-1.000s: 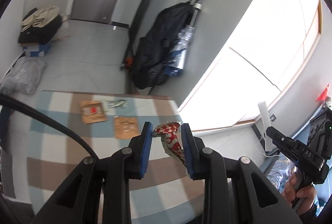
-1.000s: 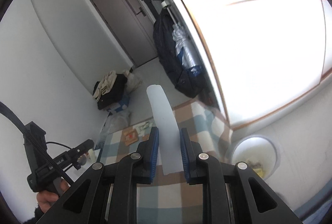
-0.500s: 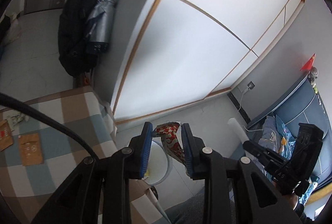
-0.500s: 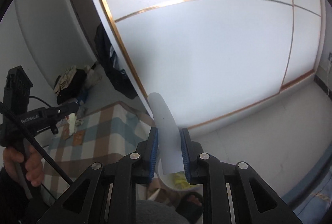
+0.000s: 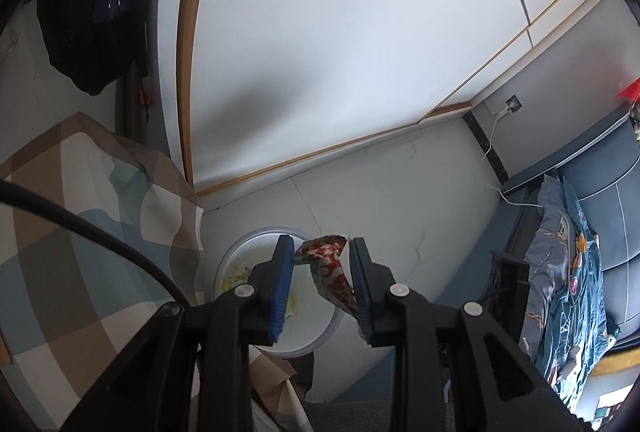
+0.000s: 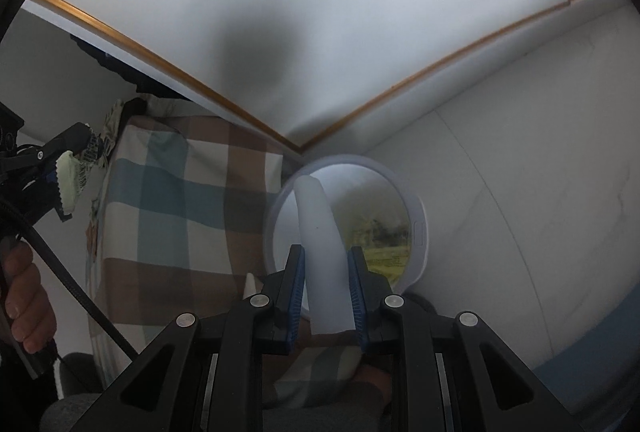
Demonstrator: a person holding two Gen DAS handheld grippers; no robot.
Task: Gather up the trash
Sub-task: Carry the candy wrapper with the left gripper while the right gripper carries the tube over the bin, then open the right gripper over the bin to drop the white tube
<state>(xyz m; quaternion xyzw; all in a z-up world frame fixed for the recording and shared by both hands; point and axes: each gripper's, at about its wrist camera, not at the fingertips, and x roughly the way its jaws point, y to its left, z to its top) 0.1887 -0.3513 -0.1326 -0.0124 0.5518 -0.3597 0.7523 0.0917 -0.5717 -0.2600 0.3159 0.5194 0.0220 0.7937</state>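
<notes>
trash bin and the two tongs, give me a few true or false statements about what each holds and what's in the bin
1. The left tongs grip a red patterned wrapper. True.
2. The right tongs are empty. False: they are shut on a white translucent strip.
3. The white trash bin stands on the floor beside the checked cloth. True.
4. The trash bin is empty. False: yellowish trash already lies inside.
5. The strip has already been dropped into the bin. False: it is clamped in the tongs, over the bin's opening.
</notes>
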